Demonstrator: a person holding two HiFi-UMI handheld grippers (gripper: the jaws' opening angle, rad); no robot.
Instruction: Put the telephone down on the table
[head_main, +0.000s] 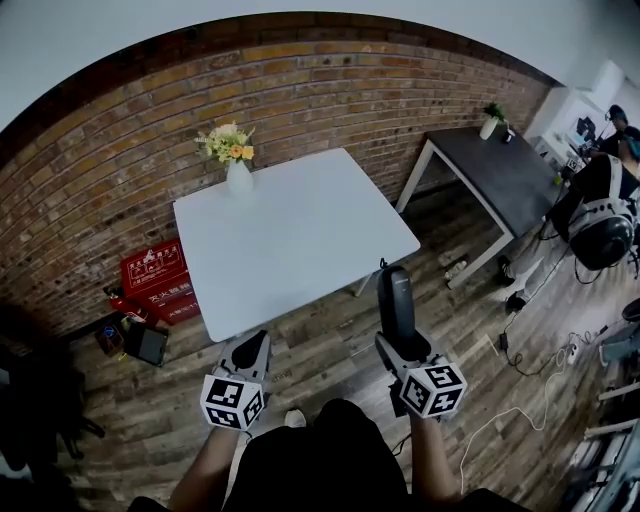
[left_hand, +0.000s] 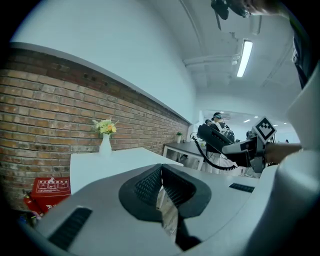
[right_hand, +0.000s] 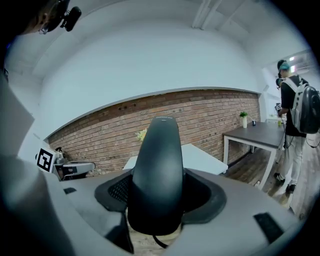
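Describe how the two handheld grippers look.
Both the left gripper and right gripper have pale grey bodies, black ribbed pads inside the jaws, and a white cube with black square markers at the rear.

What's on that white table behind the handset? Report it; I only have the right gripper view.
Observer: Only a white vase of flowers, at the far left corner of the white table.
Operator: Now give me the left gripper's jaws.
Observer: The left gripper is shut, with nothing between its jaws.
Operator: State where the telephone sits relative to the table.
Observer: In the head view the right gripper holds the telephone upright against the wood floor, just off the table's near edge, toward its right corner.
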